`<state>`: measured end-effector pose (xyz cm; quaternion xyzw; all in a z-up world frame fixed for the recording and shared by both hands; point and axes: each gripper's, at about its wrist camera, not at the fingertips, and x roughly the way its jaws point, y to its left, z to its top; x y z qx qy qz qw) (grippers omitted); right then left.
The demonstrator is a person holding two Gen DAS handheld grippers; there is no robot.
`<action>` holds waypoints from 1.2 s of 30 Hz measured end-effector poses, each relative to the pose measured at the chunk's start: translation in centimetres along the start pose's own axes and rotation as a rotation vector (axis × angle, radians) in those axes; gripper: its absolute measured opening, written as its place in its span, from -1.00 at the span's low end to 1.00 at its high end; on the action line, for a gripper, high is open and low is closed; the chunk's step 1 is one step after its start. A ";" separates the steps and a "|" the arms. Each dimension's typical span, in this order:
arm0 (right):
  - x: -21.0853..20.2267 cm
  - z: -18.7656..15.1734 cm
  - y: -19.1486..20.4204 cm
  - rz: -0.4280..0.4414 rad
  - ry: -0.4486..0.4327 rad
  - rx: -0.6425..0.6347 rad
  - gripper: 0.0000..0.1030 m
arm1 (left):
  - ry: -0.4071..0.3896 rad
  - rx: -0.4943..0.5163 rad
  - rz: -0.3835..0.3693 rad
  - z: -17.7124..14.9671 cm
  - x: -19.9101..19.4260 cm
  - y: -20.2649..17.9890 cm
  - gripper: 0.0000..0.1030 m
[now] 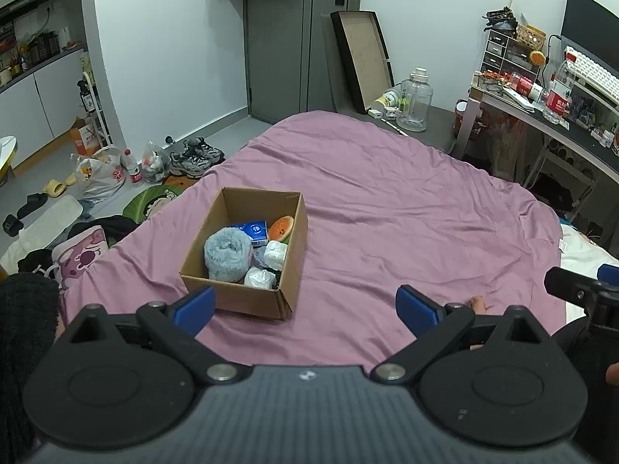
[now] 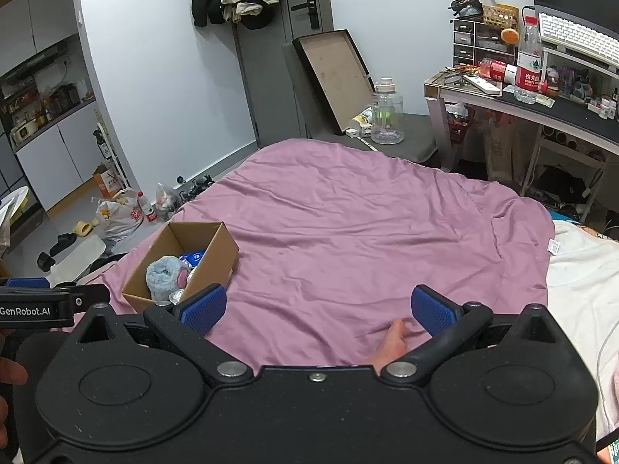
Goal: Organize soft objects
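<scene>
The cardboard box point(image 1: 247, 249) sits on the pink bedsheet point(image 1: 387, 201) just ahead of the left gripper point(image 1: 305, 305), nearest its left-hand finger, whose blue pad point(image 1: 195, 307) overlaps the box's near corner in the left wrist view; from the right gripper point(image 2: 317, 309) the same box point(image 2: 182, 259) lies ahead and well off to the left, beyond its left-hand finger. The left gripper is therefore the nearer one for any reach into or around the box. The box's long axis runs away from the fingers, angled slightly left. Both pairs of fingers stand spread wide and hold nothing; only bare sheet shows between them. Inside the box lie a rolled, fluffy pale-blue cloth point(image 1: 226, 253), a blue tissue pack point(image 1: 251, 230), a round orange squishy toy with a face point(image 1: 281, 228), a white crumpled lump point(image 1: 275, 254) and a silvery-white wad point(image 1: 260, 278). The cardboard looks stiff and matte, the contents soft and compressible, the sheet thin and wrinkled. No loose soft object shows on the sheet ahead of either gripper, so the sorting appears largely finished. A bare foot point(image 2: 389, 342) rests on the sheet between the right fingers.
</scene>
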<state>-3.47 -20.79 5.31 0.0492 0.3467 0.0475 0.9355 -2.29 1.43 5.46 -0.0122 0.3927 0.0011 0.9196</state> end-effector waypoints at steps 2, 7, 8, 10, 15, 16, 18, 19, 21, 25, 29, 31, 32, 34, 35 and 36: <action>0.1 0.0 0.0 -0.005 0.001 -0.003 1.00 | -0.001 0.002 0.000 0.0 0.0 0.0 0.92; 0.2 -0.1 0.1 -0.010 0.013 -0.010 1.00 | -0.002 0.003 0.001 0.0 0.0 -0.1 0.92; 0.2 -0.1 0.1 -0.009 0.013 -0.011 1.00 | -0.004 0.006 0.002 0.0 0.0 0.0 0.92; 0.1 -0.1 0.2 -0.014 0.011 -0.018 1.00 | -0.005 0.010 0.002 -0.1 0.0 -0.1 0.92; 0.1 -0.1 0.2 -0.015 0.013 -0.025 1.00 | -0.005 0.006 0.002 -0.1 0.0 -0.1 0.92; 0.1 -0.1 0.3 -0.016 0.011 -0.026 1.00 | -0.005 0.006 0.002 -0.1 0.0 -0.1 0.92; 0.1 -0.1 0.3 -0.013 0.012 -0.028 1.00 | -0.003 0.005 0.003 -0.1 0.0 -0.1 0.92; 0.2 -0.1 0.3 -0.012 0.013 -0.028 1.00 | -0.003 0.005 0.002 -0.1 0.0 0.0 0.92; 0.2 -0.2 0.3 -0.011 0.014 -0.030 1.00 | -0.004 0.008 0.001 -0.1 0.0 -0.1 0.92; 0.2 -0.3 0.5 -0.013 0.015 -0.036 1.00 | -0.009 0.018 -0.008 -0.1 -0.2 -0.1 0.92; 0.2 -0.4 0.5 -0.015 0.015 -0.042 1.00 | -0.022 0.032 -0.011 -0.2 -0.3 -0.1 0.92; 0.2 -0.4 0.6 -0.016 0.015 -0.045 1.00 | -0.025 0.034 -0.014 -0.3 -0.2 0.0 0.92; 0.2 -0.5 0.7 -0.017 0.016 -0.046 1.00 | -0.025 0.034 -0.015 -0.3 -0.1 0.0 0.92; 0.1 -0.5 0.7 -0.006 0.021 -0.044 1.00 | -0.024 0.034 -0.011 -0.3 -0.1 0.0 0.92; 0.1 -0.5 0.7 0.004 0.018 -0.043 1.00 | -0.022 0.032 -0.003 -0.3 0.0 0.1 0.92; 0.1 -0.5 0.7 0.011 0.015 -0.043 1.00 | -0.021 0.028 0.007 -0.3 0.1 0.2 0.92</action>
